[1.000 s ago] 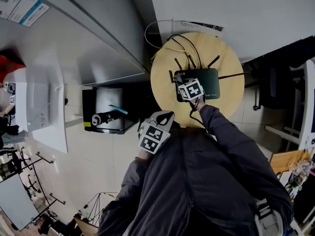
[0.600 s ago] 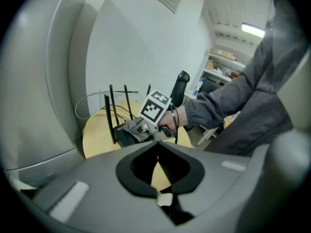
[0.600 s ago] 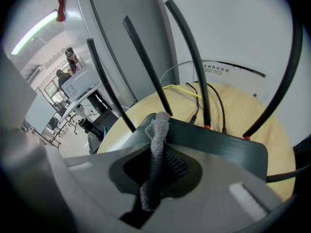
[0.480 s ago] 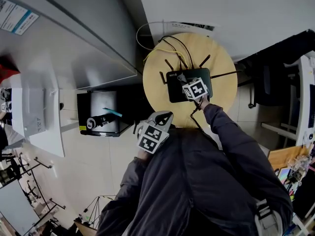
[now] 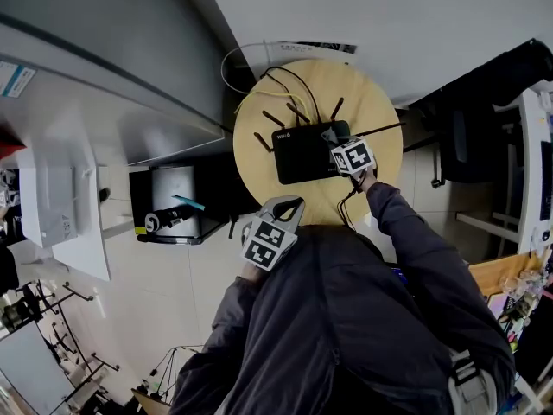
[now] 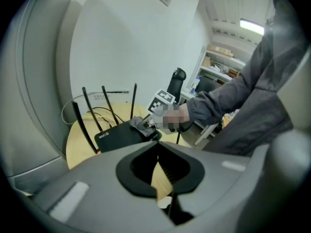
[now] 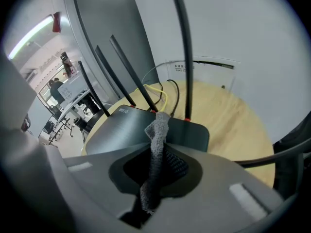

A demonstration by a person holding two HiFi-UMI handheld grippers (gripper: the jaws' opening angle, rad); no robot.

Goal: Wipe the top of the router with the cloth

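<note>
Left gripper view has my left gripper (image 6: 158,174) closed on nothing, held back by my body and off the round table (image 5: 259,111). Farther out, my right gripper (image 7: 154,171) is pinched on the grey cloth (image 7: 159,125), its free end at the right end of the black router (image 7: 131,130). Contact looks light, so I'd press lower, then drag the cloth left across the lid, stopping short of the antennas (image 7: 182,52) at the back.

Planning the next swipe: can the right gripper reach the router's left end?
Probably yes: right gripper, shut on the cloth, sits at the router's right end; its top lies bare, antennas only behind.
</note>
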